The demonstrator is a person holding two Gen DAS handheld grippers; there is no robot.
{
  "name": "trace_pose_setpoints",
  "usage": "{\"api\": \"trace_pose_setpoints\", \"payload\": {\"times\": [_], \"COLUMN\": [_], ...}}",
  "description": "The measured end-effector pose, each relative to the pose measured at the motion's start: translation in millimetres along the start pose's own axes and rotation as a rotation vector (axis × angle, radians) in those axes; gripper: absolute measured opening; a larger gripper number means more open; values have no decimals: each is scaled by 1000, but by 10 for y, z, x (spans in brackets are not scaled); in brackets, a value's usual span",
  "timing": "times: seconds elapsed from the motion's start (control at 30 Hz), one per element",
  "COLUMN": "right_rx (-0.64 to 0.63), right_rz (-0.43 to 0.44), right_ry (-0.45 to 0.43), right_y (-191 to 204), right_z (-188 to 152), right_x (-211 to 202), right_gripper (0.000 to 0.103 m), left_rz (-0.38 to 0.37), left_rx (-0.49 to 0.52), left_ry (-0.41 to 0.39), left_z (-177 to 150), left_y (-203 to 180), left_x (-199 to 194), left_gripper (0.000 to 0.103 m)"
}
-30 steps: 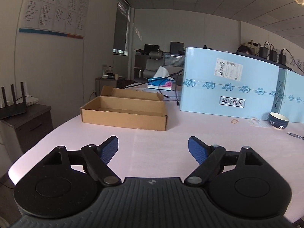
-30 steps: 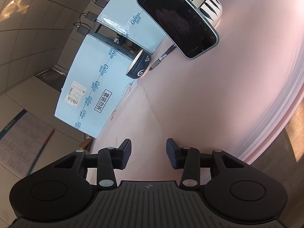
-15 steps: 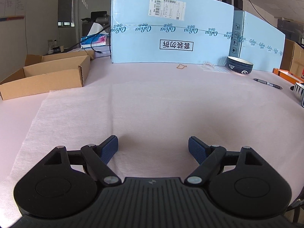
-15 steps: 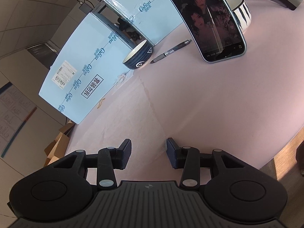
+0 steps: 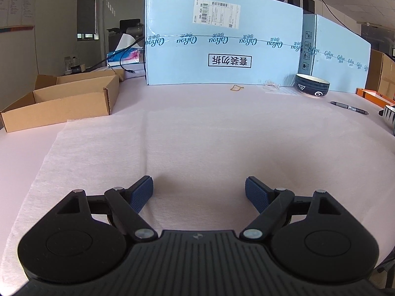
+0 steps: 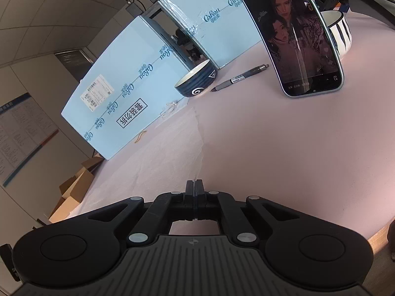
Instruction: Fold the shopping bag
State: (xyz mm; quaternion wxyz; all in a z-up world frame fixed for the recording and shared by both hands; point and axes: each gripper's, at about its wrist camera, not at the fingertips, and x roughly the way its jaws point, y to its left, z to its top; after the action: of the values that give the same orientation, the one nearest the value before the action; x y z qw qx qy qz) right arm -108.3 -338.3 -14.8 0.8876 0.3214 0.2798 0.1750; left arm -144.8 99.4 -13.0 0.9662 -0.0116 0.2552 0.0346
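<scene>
I see the shopping bag point(image 5: 103, 153) as a thin white non-woven sheet lying flat on the pink bench point(image 5: 284, 133), so close in colour that its right edge is hard to trace from the left wrist; its near edge is hidden under my left tongs point(image 5: 198, 192). Those tongs stand wide open, blue pads apart above the bag with nothing between them; I cannot tell whether they touch the fabric.

My right tongs point(image 6: 195, 188) are fully closed, pads pressed together. They sit right at the bag's right edge point(image 6: 172, 148), but I cannot make out whether any fabric is pinched between them.

To the left an open cardboard box point(image 5: 61, 98) lies just beside the bag's far left corner. Large light-blue cartons point(image 5: 222, 39) wall off the back. In front of them are a rubber band point(image 5: 236, 88), a dark patterned bowl point(image 5: 312, 87) and a pen point(image 5: 349, 107), well apart from the bag. A propped phone point(image 6: 296, 37) hides part of a striped mug point(image 6: 339, 33). The bench right of the bag is bare up to its rounded front rim.
</scene>
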Motion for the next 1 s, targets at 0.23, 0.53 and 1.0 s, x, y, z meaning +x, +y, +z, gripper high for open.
{"api": "trace_pose_setpoints", "payload": {"times": [0.23, 0.53, 1.0], "right_rx": [88, 96, 39], "right_rz": [45, 15, 369], "right_ry": [-70, -147, 7], "right_y": [-192, -333, 481], "right_z": [104, 193, -59], "right_x": [-148, -622, 152], "right_gripper": [1, 1, 1], "left_rz": [-18, -129, -206], "left_rx": [19, 78, 0], "left_ry": [26, 18, 28], "left_z": [79, 244, 108], "left_y": [-163, -650, -646], "left_x": [40, 152, 38], "left_gripper": [80, 81, 81]}}
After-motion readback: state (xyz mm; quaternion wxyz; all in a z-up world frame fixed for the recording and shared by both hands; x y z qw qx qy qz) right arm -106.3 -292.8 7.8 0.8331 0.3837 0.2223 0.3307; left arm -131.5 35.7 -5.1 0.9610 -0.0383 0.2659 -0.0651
